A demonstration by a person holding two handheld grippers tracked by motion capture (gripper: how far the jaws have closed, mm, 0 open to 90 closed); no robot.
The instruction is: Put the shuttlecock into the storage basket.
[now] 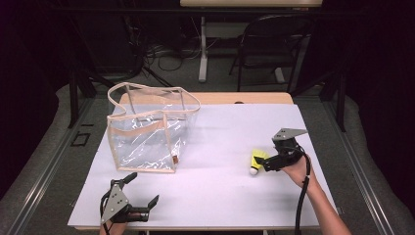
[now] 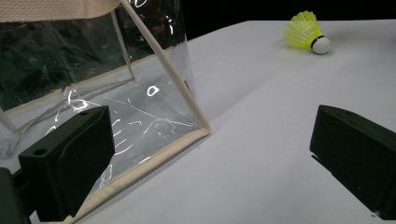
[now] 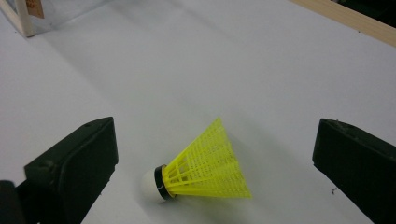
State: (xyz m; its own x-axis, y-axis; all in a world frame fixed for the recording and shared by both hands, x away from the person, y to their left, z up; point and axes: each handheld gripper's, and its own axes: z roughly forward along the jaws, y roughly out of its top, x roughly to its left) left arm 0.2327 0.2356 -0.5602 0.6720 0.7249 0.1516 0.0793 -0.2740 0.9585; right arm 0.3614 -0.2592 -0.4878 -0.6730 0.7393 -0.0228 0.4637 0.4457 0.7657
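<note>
A yellow shuttlecock with a white cork lies on its side on the white table, right of centre. My right gripper is open just beside it. In the right gripper view the shuttlecock lies between the wide-apart jaws of that gripper, untouched, cork toward the left jaw. A clear plastic bag with beige trim stands upright and open-topped at the left. My left gripper is open near the table's front edge, just in front of the bag, with nothing between its jaws. The shuttlecock shows far off.
The white sheet covers a wooden table whose back edge shows behind it. A dark chair and a table leg with cables stand on the floor beyond. The bag's lower corner appears at the top left of the right gripper view.
</note>
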